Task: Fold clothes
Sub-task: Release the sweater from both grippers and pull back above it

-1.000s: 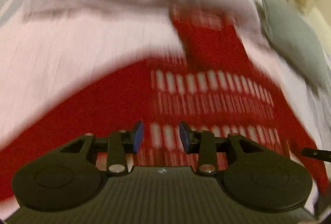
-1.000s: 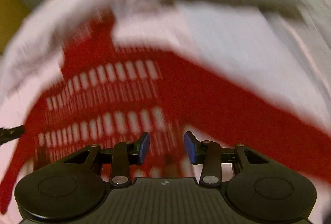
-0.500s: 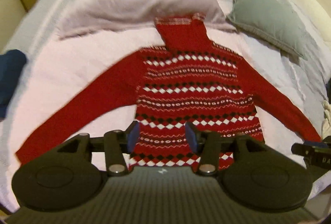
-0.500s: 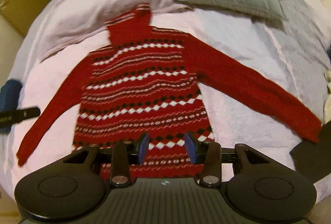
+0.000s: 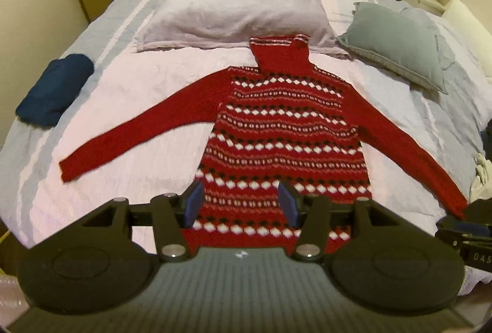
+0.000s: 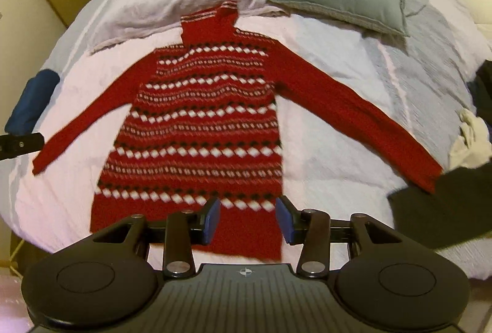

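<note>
red patterned sweater [image 5: 286, 130] lies flat and face up on the bed [image 5: 129, 105], both sleeves spread outward, high collar touching the lower edge of the lilac pillow [image 5: 233, 13]. hem is nearest the cameras. body carries bands of white and black diamonds; sleeves are plain red.

left gripper [image 5: 241, 203]: held above the hem area, clear of the fabric. its fingers [image 5: 194, 203] are opening, gap wide, nothing between them.

right gripper [image 6: 247, 220]: held above the lower right part of the hem, also clear of the fabric. fingers [image 6: 211, 220] stand well apart, nothing gripped.

grey cushion [image 5: 396, 43] sits beside the lilac pillow, near the sweater's right shoulder as seen. folded dark blue garment [image 5: 55, 90] rests near the left edge of the bed, well apart from the sleeve cuff. a pale crumpled cloth [image 6: 470, 142] lies at the right edge, just beyond the other cuff. a dark sleeve [image 6: 439, 206] of the person shows at lower right in the right wrist view.
</note>
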Tool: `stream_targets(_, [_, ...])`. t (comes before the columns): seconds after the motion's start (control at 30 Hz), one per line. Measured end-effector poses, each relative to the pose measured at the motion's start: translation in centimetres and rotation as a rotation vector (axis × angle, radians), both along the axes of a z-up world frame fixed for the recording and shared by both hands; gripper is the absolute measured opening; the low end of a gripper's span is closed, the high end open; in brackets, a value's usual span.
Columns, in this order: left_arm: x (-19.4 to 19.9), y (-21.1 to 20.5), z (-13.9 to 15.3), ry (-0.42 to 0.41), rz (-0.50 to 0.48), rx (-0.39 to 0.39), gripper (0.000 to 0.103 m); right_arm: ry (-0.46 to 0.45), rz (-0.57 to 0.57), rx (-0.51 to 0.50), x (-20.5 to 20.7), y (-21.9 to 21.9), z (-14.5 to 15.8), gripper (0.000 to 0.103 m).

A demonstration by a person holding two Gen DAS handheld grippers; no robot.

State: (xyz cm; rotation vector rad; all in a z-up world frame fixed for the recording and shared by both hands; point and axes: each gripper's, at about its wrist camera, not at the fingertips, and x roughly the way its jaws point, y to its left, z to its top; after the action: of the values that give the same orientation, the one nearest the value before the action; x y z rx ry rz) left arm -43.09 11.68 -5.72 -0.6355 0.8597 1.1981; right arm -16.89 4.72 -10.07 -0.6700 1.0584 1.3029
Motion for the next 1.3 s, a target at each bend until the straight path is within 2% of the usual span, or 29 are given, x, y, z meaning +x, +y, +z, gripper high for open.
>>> stream_targets(0.23, [-0.1, -6.6, 0.0, 0.024, 0.036, 0.003, 0.049, -0.026, -0.010, -0.004, 1.8, -6.0, 0.6, 0.046])
stream_targets(0.47, [-0.4, -10.3, 0.5, 0.049, 0.052, 0.008, 0.050, -0.035, 0.013, -0.011, 2.5, -9.2, 1.5, 0.048])
stream_targets(0.87, [0.2, -12.9, 0.6, 0.057, 0.029, 0.006, 0.050, -0.058, 0.035, -0.040, 2.9, -12.0, 1.7, 0.050])
stream_targets(1.3, [-1.8, -14.3, 0.4, 0.078, 0.070, -0.005, 0.050, -0.077, 0.130, -0.033, 0.0, -12.7, 1.8, 0.051])
